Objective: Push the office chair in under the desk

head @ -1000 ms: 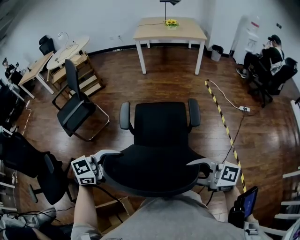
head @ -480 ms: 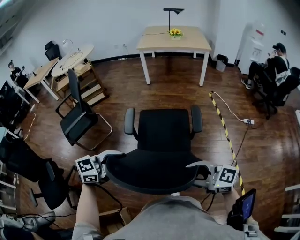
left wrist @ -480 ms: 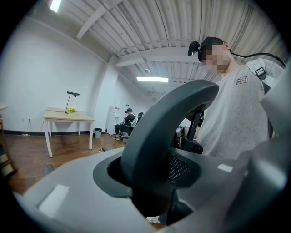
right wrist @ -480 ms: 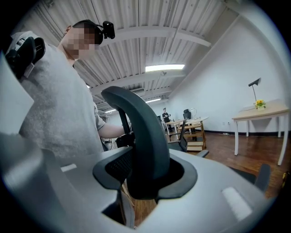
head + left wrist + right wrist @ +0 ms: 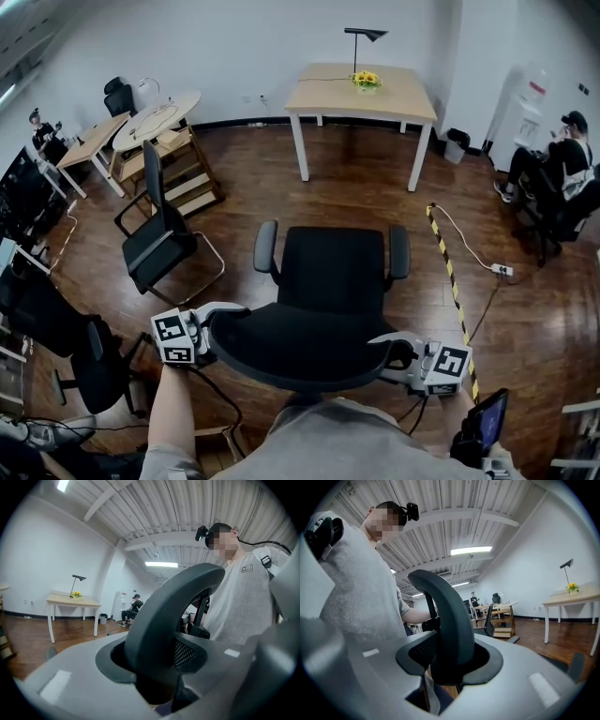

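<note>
From the head view we are looking down on the office chair (image 5: 328, 281): a black padded seat, two curved armrests, and the broad backrest nearest us. It is standing on the dark wooden floor (image 5: 281, 178), its seat towards the pale wooden counter (image 5: 328, 94) and well apart from it. The counter is standing against the white wall and carrying yellow flowers (image 5: 366, 80) and a thin black lamp (image 5: 364, 36). A second black chair (image 5: 159, 239) is standing to the left, and a yellow-and-black striped strip (image 5: 448, 272) is running along the floor on the right.

That view is showing the left gripper (image 5: 217, 330) at the left end of the backrest's top edge and the right gripper (image 5: 394, 356) at the right end. It is not showing how the grip sits.

The two gripper views are giving us that. In the left gripper view, the smooth, rounded, dark grey rim is passing through the scooped notch between the pale grey fingers (image 5: 70, 681), which are pinching it. A patch of fine black mesh is showing beside it. In the right gripper view, the fingers (image 5: 534, 681) are pinching the same curved rim in the same way. Both views are also taking in a grey shirt close behind and a ribbed white ceiling.
</note>
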